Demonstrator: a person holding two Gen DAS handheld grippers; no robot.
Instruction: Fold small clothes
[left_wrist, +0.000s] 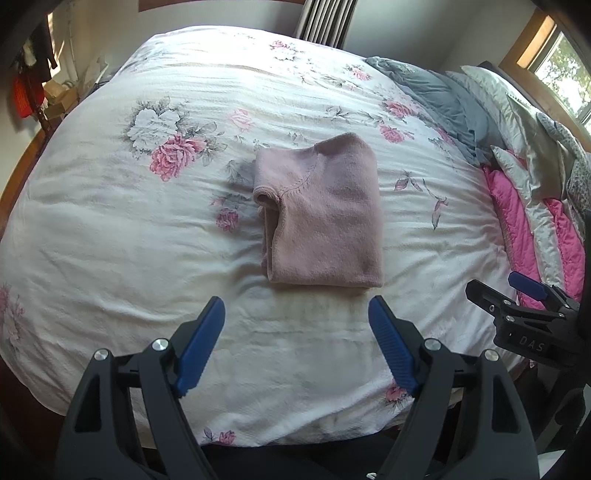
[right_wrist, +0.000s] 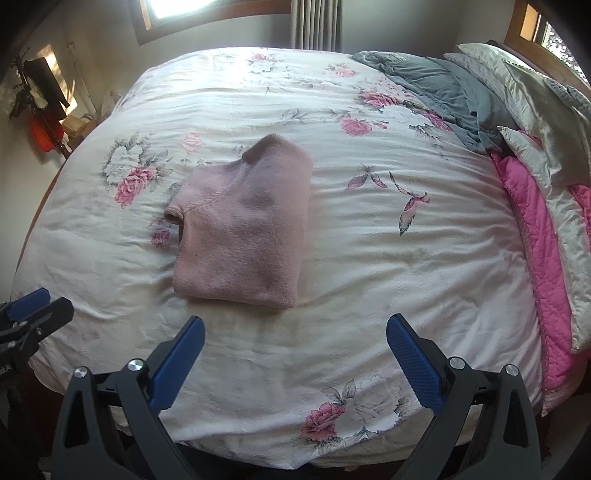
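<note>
Pink knit sweater (left_wrist: 321, 214) lies folded into a compact rectangle on the bed, on the floral quilt (left_wrist: 110, 221), ahead of both pairs of fingers and touching neither. Collar opening faces left, one seam line curving across the top layer. In the left wrist view it sits just beyond the fingertips, centred between them; in the right wrist view it sits beyond and nearer the left finger.

Left gripper (left_wrist: 295, 314) has its fingers (left_wrist: 201, 343) spread wide, released, holding nothing, hovering over bare quilt near the bed's near edge. Right gripper (right_wrist: 295, 332) likewise has its fingers (right_wrist: 413, 365) spread apart, empty. Right gripper also shows at the right edge of the left wrist view, apart from the sweater.

Beyond the fingers to the right: grey blanket (left_wrist: 443, 99), pale pillows (left_wrist: 509, 107), pink quilted cover (left_wrist: 517, 221) piled at the bed's side. Curtain (right_wrist: 316, 22) hangs at the far wall.
</note>
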